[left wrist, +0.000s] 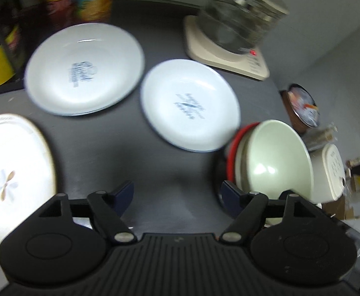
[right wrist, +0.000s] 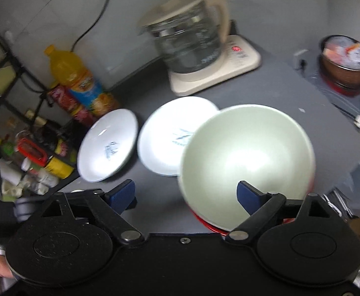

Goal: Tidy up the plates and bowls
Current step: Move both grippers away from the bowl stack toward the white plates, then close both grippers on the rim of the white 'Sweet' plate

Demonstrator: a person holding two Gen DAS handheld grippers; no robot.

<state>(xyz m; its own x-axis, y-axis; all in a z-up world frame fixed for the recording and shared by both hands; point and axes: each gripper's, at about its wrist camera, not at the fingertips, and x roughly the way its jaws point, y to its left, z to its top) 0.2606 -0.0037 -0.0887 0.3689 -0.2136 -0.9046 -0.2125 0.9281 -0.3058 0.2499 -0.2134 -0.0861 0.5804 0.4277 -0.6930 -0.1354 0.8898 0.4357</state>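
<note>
Two white plates with blue print lie side by side on the dark grey table: a larger one (left wrist: pixel 83 69) (right wrist: pixel 108 145) on the left and a smaller one (left wrist: pixel 189 104) (right wrist: pixel 165 138) to its right. A pale green bowl (left wrist: pixel 276 157) (right wrist: pixel 246 157) sits in a stack on a red bowl (left wrist: pixel 236 148) (right wrist: pixel 212 224), right of the plates. A white plate with a flower print (left wrist: pixel 9 172) lies at the left. My left gripper (left wrist: pixel 177 197) is open and empty above the table. My right gripper (right wrist: pixel 187 196) is open, its right finger (right wrist: pixel 251 197) over the green bowl.
A glass kettle (left wrist: pixel 239 17) (right wrist: pixel 189 39) stands on a cream base at the back. Bottles and cans (right wrist: pixel 79 86) and a rack of condiments (right wrist: pixel 32 157) crowd the left. A foil-lidded brown bowl (right wrist: pixel 345 61) sits at the right. A white container (left wrist: pixel 330 172) stands behind the bowl stack.
</note>
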